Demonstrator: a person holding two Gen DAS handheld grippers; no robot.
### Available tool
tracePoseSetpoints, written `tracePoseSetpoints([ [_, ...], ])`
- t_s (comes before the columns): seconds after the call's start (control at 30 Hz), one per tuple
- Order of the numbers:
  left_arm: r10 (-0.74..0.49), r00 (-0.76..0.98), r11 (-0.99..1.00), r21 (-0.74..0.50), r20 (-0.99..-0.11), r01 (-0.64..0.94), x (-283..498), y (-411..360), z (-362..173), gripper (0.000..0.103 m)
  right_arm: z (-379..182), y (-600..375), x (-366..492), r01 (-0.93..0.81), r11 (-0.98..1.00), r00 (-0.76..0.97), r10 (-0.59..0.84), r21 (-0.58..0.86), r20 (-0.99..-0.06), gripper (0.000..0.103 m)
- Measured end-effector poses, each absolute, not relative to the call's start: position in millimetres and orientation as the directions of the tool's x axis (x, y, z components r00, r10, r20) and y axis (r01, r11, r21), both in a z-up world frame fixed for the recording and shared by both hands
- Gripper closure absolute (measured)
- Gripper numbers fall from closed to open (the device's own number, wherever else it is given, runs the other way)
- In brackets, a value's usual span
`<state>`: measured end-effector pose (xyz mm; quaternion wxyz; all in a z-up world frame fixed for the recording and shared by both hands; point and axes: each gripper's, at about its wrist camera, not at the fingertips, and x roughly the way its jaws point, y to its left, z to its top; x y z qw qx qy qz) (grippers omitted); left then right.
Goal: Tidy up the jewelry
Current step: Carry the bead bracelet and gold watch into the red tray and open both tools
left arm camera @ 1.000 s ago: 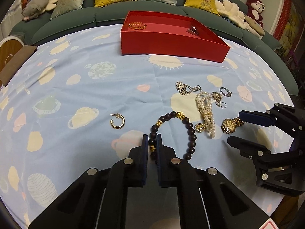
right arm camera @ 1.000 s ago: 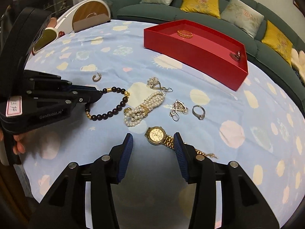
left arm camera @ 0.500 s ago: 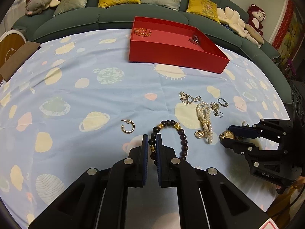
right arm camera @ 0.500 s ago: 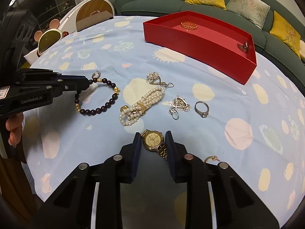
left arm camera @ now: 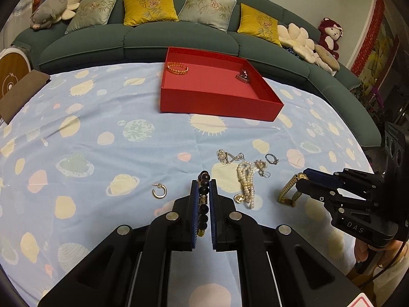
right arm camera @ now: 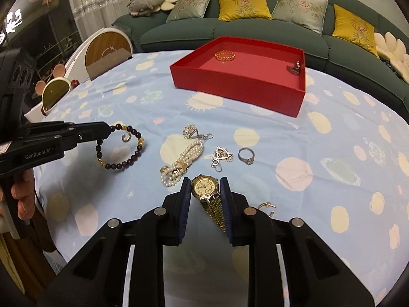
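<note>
My left gripper (left arm camera: 203,185) is shut on a dark bead bracelet (left arm camera: 203,199) and holds it lifted above the cloth; the bracelet hangs from it in the right wrist view (right arm camera: 120,148). My right gripper (right arm camera: 205,183) is shut on a gold watch (right arm camera: 205,188), lifted with its strap dangling (left arm camera: 288,192). A red tray (left arm camera: 217,107) at the far side holds a gold bangle (left arm camera: 177,67) and a small dark piece (left arm camera: 242,76). On the cloth lie a pearl strand (right arm camera: 182,162), a silver ring (right arm camera: 246,155), silver pendants (right arm camera: 221,156) and a gold hoop earring (left arm camera: 159,191).
The round table wears a light blue planet-print cloth (left arm camera: 102,133). A second gold hoop (right arm camera: 267,207) lies by my right gripper. A green sofa (left arm camera: 179,41) with cushions curves behind the table. A round wooden object (right arm camera: 106,51) stands at the left edge.
Both grippers have risen from the cloth with their pieces. The bead bracelet now hangs from the left gripper, and the watch hangs from the right gripper.
</note>
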<state>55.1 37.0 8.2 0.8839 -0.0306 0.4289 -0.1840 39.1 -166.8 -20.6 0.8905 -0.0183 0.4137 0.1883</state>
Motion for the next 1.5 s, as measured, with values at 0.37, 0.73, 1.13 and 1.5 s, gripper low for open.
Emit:
tracePoseSetpoints([
  [0.37,-0.401,0.667,0.911,-0.195,-0.628,0.364,78,20,87,0.098,41,-192,65,-0.204,0.963,0.746,0.269,0.176,-0.609,0.080],
  [0.73,-0.355,0.734,0.927,-0.119,-0.578,0.355,177,-1,108,0.098,83,-216,135,-0.125,0.968,0.817,0.226,0.219,-0.531,0.080],
  [1.13,-0.304,0.700,0.943,-0.099,-0.646,0.317,270,-20,49,0.098,40,-226,231,-0.062,0.975,0.777,0.183,0.215,-0.603,0.081],
  [1.5,-0.278,0.645,0.953,-0.123,-0.712,0.275,310,-19,0,0.097,-8,-218,278,-0.012,0.988,0.702,0.120,0.157,-0.702,0.080],
])
